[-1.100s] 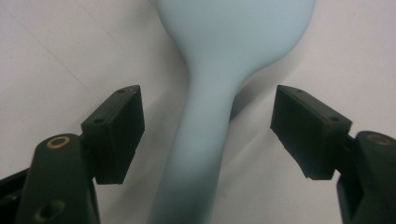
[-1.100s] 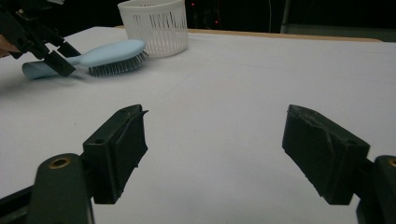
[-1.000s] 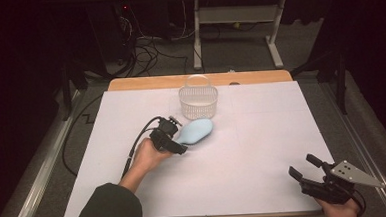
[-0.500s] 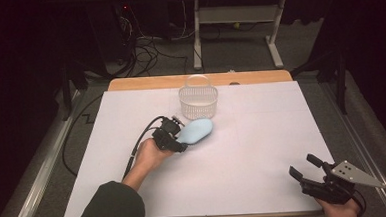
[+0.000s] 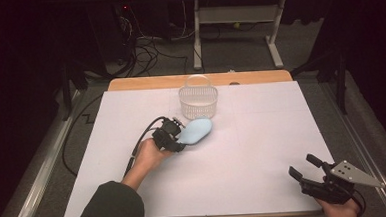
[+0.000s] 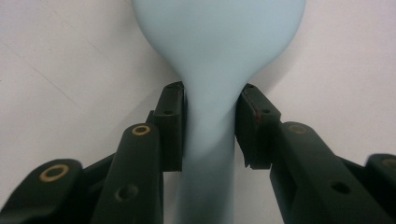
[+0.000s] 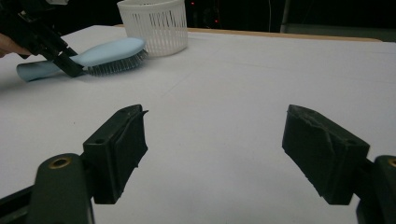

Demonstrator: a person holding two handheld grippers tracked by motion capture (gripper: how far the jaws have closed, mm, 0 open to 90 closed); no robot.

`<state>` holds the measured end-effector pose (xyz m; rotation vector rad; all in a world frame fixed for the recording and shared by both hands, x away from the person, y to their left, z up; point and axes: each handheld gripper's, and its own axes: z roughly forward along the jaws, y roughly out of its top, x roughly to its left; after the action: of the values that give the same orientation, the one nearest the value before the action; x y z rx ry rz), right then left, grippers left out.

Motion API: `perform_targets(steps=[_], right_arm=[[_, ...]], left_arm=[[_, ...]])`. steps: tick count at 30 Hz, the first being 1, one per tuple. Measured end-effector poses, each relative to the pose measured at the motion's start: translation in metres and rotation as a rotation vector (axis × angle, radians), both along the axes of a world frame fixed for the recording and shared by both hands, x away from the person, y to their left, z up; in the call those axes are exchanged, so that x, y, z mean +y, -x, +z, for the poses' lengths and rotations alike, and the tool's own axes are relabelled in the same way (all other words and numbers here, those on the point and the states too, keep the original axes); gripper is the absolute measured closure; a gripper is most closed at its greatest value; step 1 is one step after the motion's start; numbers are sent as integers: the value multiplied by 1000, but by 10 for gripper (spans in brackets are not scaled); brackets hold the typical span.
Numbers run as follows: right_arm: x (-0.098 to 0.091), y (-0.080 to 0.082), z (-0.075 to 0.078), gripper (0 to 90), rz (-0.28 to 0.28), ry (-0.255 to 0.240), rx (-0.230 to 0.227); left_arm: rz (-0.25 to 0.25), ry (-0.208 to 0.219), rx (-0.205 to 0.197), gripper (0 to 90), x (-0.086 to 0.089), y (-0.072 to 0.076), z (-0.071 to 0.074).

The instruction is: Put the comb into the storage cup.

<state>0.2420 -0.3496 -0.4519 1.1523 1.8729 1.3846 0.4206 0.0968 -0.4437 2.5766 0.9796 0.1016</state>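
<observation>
A smooth pale-blue hairbrush (image 5: 196,131) lies bristles down just in front of the white slotted plastic basket (image 5: 198,101). The left gripper (image 6: 209,128) has been closing; its black pads now pinch the brush's narrow handle. Well away from the basket, over bare white paper (image 5: 263,150), the right gripper (image 7: 215,154) stands spread, and its view shows the dark bristles.

Desk under white paper

The desk (image 5: 259,77) carries a white paper sheet (image 5: 243,156); on it lie a blue hairbrush (image 5: 196,131) and a white basket (image 5: 198,101).
</observation>
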Motion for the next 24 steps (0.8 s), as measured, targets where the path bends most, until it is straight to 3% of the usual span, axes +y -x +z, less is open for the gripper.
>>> perform_targets(steps=[8,24], right_arm=[[0,0,0,223,1,1,-2],[0,0,0,223,1,4,-2]], left_arm=[[-27,-9,4,669,0,1,1],[-23,-10,3,677,-1,3,3]])
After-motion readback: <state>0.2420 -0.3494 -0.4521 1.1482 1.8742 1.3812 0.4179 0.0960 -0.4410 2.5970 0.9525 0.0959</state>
